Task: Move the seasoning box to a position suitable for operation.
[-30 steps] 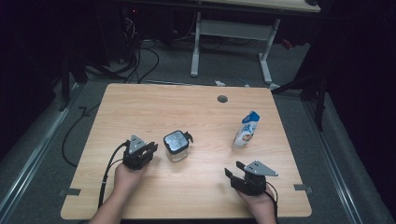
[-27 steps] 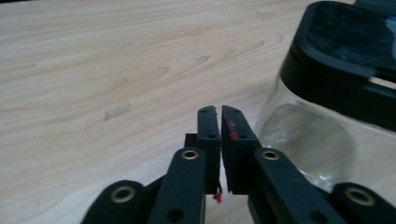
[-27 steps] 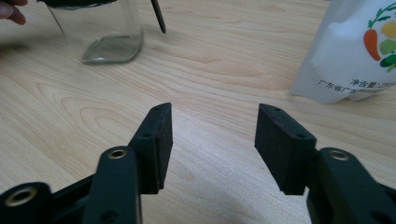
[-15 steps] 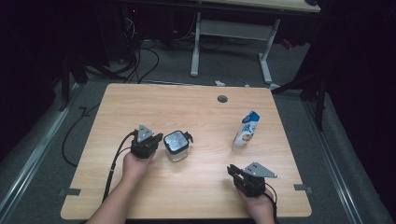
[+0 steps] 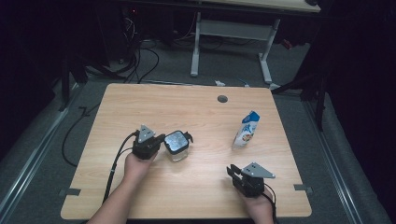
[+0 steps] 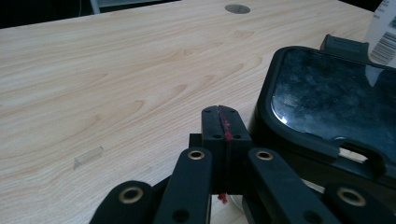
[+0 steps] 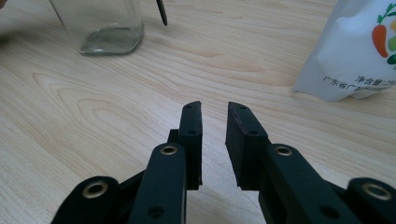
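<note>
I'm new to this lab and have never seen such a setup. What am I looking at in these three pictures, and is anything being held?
A person sits at a wooden table and holds a hand tool with two black jaws in each hand. The high view looks down from above the table; the other two pictures come from small cameras riding on each tool, looking along its jaws.

On the table stand a clear glass jar with a dark clip lid and a white and blue pouch.

The left tool has its jaws pressed together on nothing, just beside the jar's lid. The right tool rests near the table's front edge with a gap between its jaws, which have just been opening; nothing is between them. So nothing is held at the moment.
</note>
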Demonstrator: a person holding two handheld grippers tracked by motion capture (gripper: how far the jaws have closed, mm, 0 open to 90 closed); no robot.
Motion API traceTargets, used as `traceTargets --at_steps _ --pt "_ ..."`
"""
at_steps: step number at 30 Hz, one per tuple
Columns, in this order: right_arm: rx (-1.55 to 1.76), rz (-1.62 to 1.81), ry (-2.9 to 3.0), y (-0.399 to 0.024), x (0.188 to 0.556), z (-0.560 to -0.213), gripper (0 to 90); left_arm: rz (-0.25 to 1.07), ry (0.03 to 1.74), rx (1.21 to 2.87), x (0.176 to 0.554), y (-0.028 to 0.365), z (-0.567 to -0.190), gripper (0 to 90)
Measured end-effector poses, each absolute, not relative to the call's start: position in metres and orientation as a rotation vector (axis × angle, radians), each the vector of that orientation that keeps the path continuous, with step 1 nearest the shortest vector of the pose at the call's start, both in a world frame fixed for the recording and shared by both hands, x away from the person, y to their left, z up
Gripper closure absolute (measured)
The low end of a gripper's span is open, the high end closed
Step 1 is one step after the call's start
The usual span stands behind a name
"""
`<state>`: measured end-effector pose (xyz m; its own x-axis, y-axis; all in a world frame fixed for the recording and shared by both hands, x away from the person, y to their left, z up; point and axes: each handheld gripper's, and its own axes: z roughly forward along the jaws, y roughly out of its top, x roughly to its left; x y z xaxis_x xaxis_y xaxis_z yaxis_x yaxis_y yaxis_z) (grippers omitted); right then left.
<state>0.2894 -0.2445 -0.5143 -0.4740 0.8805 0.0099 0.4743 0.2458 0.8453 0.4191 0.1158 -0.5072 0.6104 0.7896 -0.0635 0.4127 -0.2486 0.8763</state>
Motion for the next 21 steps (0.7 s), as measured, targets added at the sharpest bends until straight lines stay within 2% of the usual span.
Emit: traceTargets --at_steps 10,21 --pt "1.249 1.141 2.047 -0.246 0.292 -0.515 69.7 0.477 0.926 1.870 0.400 0.113 -0.506 89.9" --pt "1.248 1.129 2.047 -0.246 0.292 -0.517 67.6 0.443 0.874 1.863 0.376 0.104 -0.504 88.7"
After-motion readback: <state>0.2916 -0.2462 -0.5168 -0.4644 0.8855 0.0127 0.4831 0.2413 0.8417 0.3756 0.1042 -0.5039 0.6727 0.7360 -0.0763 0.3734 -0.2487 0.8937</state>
